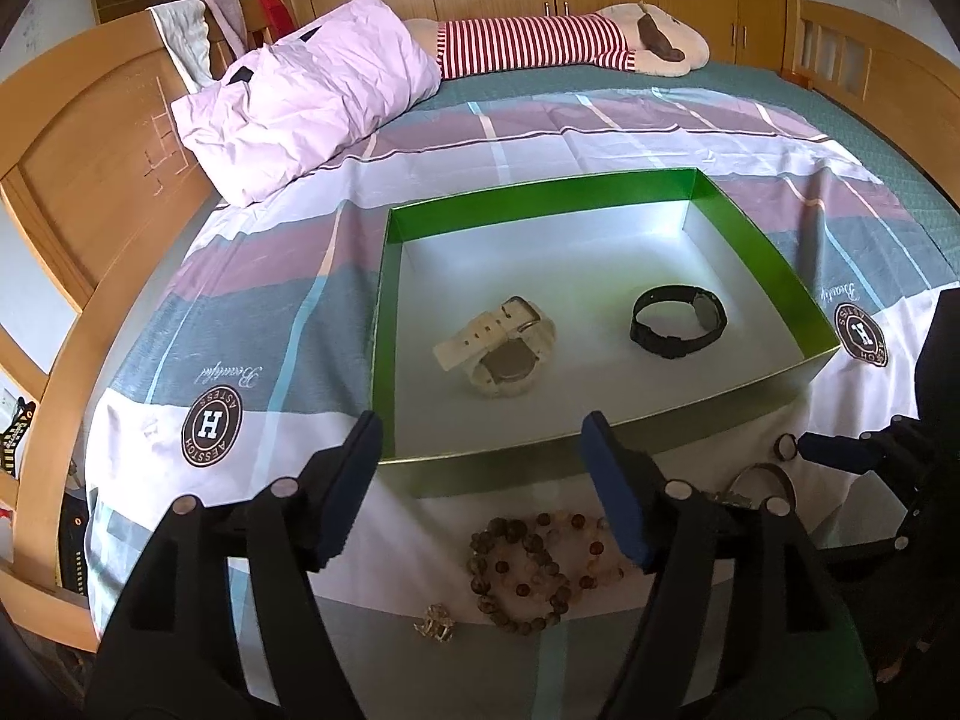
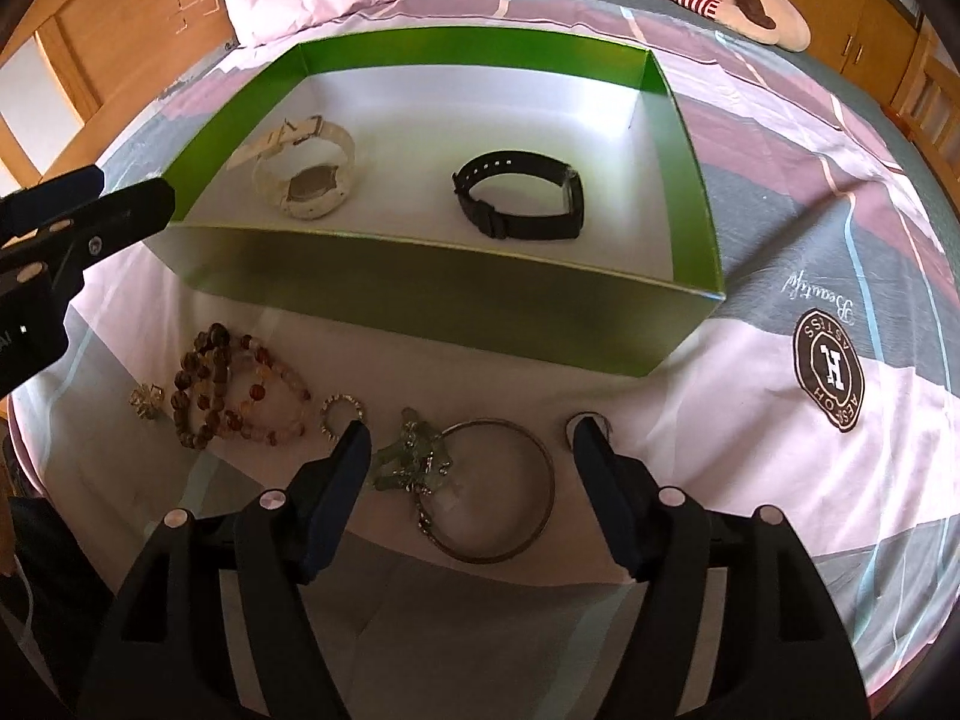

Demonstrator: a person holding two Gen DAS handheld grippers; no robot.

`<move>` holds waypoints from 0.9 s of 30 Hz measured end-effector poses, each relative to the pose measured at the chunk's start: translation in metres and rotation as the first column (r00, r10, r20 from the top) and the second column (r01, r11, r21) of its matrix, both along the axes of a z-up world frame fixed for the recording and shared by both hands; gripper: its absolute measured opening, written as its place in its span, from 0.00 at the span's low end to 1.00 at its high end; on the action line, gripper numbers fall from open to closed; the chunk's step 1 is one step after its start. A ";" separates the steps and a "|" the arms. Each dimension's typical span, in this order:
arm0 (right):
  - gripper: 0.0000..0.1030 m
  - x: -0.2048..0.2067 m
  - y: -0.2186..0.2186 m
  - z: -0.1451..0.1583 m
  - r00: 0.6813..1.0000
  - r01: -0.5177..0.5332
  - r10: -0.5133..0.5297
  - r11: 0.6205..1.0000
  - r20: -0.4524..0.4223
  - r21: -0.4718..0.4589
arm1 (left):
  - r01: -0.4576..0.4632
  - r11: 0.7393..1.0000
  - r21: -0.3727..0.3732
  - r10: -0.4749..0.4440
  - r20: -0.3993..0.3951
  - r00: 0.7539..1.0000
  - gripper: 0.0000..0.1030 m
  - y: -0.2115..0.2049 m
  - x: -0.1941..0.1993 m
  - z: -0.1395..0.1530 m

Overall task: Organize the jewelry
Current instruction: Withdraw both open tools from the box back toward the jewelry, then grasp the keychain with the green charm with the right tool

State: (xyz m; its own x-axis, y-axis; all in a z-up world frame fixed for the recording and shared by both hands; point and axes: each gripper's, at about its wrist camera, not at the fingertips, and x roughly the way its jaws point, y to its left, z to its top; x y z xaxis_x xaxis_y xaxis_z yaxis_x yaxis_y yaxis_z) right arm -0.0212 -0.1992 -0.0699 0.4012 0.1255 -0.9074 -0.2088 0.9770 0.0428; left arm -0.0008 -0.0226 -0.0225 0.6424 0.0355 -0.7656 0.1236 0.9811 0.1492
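Observation:
A green box with a white floor lies on the bed. In it are a white watch and a black watch. In front of the box lie beaded bracelets, a small gold piece, a small beaded ring, a green charm piece, a metal bangle and a dark ring. My left gripper is open above the beaded bracelets. My right gripper is open over the bangle and charm.
The bed has a striped sheet. A pink pillow and a striped plush toy lie at the far side. A wooden bed frame runs along the left.

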 end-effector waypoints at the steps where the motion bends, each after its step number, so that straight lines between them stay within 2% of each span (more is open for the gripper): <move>1: 0.68 0.000 0.000 -0.001 1.000 -0.002 0.002 1.000 -0.003 -0.002 | 0.001 1.000 0.001 -0.001 -0.002 1.000 0.69 -0.001 0.000 -0.001; 6: 0.68 -0.001 0.004 -0.007 0.999 -0.016 0.015 1.000 -0.029 -0.021 | 0.002 1.000 -0.003 -0.002 -0.020 1.000 0.73 0.001 0.002 -0.003; 10: 0.68 -0.002 0.006 -0.012 0.996 -0.050 0.050 0.999 -0.072 0.001 | 0.018 0.996 -0.092 -0.029 -0.121 0.992 0.76 0.016 0.008 -0.009; 15: 0.68 -0.005 0.011 -0.014 0.996 -0.078 0.075 0.996 -0.057 -0.052 | -0.019 0.994 -0.111 -0.009 -0.242 0.970 0.76 0.032 0.014 -0.028; 16: 0.66 -0.006 0.011 -0.014 0.996 -0.079 0.076 0.996 -0.055 -0.050 | -0.028 0.993 -0.117 -0.004 -0.266 0.964 0.76 0.034 0.016 -0.032; 17: 0.49 -0.005 0.010 -0.013 0.996 -0.081 0.078 0.996 -0.052 -0.047 | -0.038 0.992 -0.120 0.002 -0.290 0.957 0.76 0.036 0.017 -0.036; 19: 0.24 -0.004 0.009 -0.011 0.995 -0.083 0.081 0.996 -0.065 -0.019 | -0.058 0.991 -0.117 0.017 -0.328 0.944 0.76 0.041 0.019 -0.045; 20: 0.19 -0.004 0.008 -0.010 0.995 -0.079 0.078 0.997 -0.056 -0.010 | -0.066 0.991 -0.112 0.024 -0.342 0.939 0.76 0.043 0.019 -0.048; 22: 0.12 -0.003 0.006 -0.004 0.997 -0.069 0.069 0.998 -0.029 -0.014 | -0.088 0.991 -0.101 0.044 -0.377 0.925 0.76 0.046 0.021 -0.056; 25: 0.11 0.001 -0.011 0.007 1.000 -0.024 0.024 1.000 0.007 0.005 | -0.114 0.990 -0.084 0.069 -0.412 0.909 0.74 0.050 0.025 -0.065; 26: 0.11 0.003 -0.021 0.011 1.000 0.008 -0.009 1.000 0.019 0.016 | -0.122 0.990 -0.068 0.082 -0.420 0.904 0.69 0.051 0.026 -0.070; 27: 0.11 0.005 -0.026 0.014 0.999 0.030 -0.031 0.999 0.024 0.022 | -0.124 0.991 -0.056 0.088 -0.428 0.899 0.54 0.051 0.026 -0.072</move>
State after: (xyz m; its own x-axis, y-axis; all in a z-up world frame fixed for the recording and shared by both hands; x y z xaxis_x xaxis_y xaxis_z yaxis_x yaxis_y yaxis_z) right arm -0.0163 -0.2256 -0.0563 0.4268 0.1319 -0.8947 -0.1800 0.9819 0.0590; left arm 0.0255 0.0283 -0.0948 0.2523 0.0124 -0.9676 0.0521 0.9983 0.0264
